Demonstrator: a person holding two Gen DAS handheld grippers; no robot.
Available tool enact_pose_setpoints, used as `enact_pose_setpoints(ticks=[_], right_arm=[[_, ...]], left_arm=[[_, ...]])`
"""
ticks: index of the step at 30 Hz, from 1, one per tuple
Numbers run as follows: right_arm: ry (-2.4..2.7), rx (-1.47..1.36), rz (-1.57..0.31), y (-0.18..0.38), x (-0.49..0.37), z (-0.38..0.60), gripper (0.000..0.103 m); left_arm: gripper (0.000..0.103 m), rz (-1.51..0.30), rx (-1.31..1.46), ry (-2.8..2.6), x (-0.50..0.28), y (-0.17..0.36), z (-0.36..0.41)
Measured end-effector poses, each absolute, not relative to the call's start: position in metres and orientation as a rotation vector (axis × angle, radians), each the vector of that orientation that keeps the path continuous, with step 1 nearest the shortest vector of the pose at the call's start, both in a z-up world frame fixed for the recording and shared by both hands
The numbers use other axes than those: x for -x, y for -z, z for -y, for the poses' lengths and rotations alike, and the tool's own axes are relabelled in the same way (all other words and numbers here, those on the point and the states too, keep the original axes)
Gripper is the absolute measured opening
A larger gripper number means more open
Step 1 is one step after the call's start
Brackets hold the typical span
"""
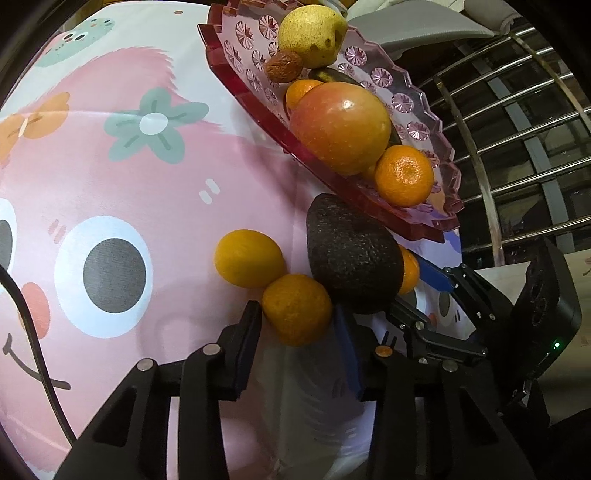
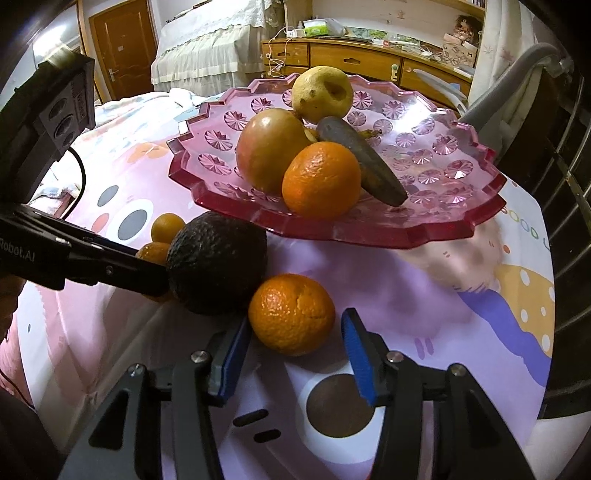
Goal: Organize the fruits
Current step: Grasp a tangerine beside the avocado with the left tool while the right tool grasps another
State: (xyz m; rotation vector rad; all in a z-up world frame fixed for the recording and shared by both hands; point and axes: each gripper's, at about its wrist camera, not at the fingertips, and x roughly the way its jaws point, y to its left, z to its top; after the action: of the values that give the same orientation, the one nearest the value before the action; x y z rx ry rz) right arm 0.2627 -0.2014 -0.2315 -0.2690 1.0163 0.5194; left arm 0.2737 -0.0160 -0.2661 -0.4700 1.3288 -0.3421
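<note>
A pink glass plate point(image 1: 424, 110) point(image 2: 461, 177) stands on the cloth and holds an apple point(image 1: 340, 127) point(image 2: 271, 147), a pear point(image 1: 312, 35) point(image 2: 321, 92), a mandarin point(image 1: 404, 175) point(image 2: 321, 179), a dark banana point(image 2: 365, 162) and a walnut point(image 1: 283, 66). Beside it lie a dark avocado point(image 1: 354, 258) point(image 2: 218, 262) and loose mandarins. My left gripper point(image 1: 299, 325) is open around one mandarin point(image 1: 297, 308); another point(image 1: 249, 258) lies just beyond. My right gripper point(image 2: 295, 332) is open around a mandarin point(image 2: 291, 314) right of the avocado.
The cartoon-print cloth point(image 1: 129, 184) covers the surface. Metal window bars point(image 1: 517, 129) run behind the plate. A wooden dresser point(image 2: 369, 59) and a bed point(image 2: 207, 48) stand far back. A black cable point(image 1: 33, 332) crosses the left side.
</note>
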Motion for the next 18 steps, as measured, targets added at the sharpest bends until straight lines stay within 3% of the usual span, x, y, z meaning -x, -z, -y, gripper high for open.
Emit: enact_pose_setpoints(ticks=[18], right_arm=[[-0.487,0.294,-1.047,0.228,-0.255,0.196,0.045]], left_arm=[[0.036,-1.307,0.448,0.342,-0.264,0.258,0.006]])
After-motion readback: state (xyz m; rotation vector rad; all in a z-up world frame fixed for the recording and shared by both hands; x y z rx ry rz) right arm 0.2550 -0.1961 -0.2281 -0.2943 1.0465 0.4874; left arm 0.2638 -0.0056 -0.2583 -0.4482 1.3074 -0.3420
